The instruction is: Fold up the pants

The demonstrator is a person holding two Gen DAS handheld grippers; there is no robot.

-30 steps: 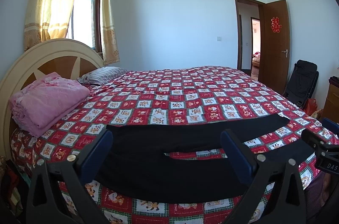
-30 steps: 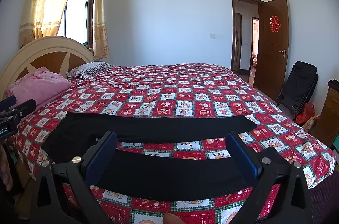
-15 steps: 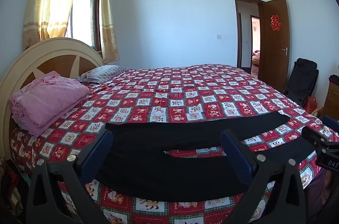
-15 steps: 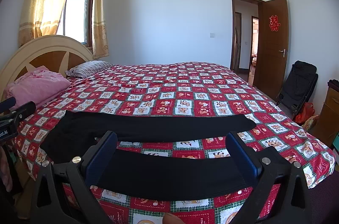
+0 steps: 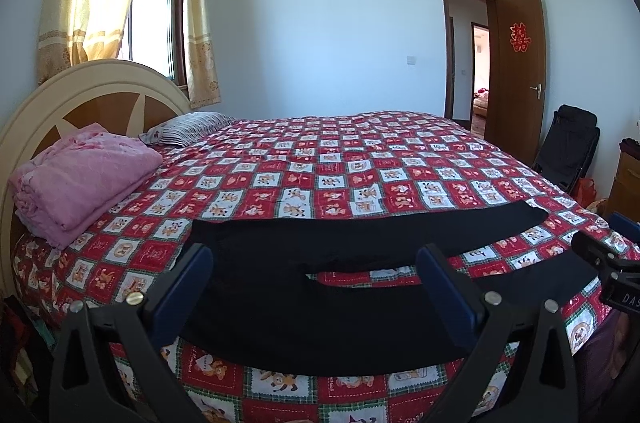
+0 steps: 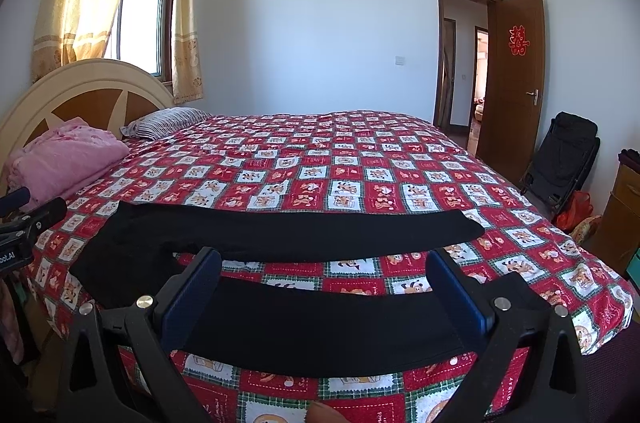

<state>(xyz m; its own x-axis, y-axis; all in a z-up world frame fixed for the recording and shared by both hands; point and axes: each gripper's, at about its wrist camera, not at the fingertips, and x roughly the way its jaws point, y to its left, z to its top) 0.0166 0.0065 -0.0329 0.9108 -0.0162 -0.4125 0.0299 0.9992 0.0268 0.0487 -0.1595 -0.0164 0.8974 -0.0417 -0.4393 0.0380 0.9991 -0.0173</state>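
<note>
Black pants (image 5: pixel 320 319) lie flat near the front edge of the bed, waist to the left, both legs spread apart and running right. They also show in the right wrist view (image 6: pixel 304 235). My left gripper (image 5: pixel 316 287) is open and empty, held above the waist and crotch area. My right gripper (image 6: pixel 324 287) is open and empty, above the nearer leg. The right gripper's tip shows at the right edge of the left wrist view (image 5: pixel 600 263).
The bed has a red checked quilt (image 5: pixel 320 167). A folded pink blanket (image 5: pixel 80 175) and a striped pillow (image 5: pixel 188 129) lie by the headboard (image 5: pixel 80 91). A black folding chair (image 6: pixel 560 159), a wooden cabinet (image 6: pixel 624 211) and an open door (image 6: pixel 512 71) stand on the right.
Both views have tilted slightly, so the bed and pants sit a little higher in frame. The pants have not moved and both grippers stay open.
</note>
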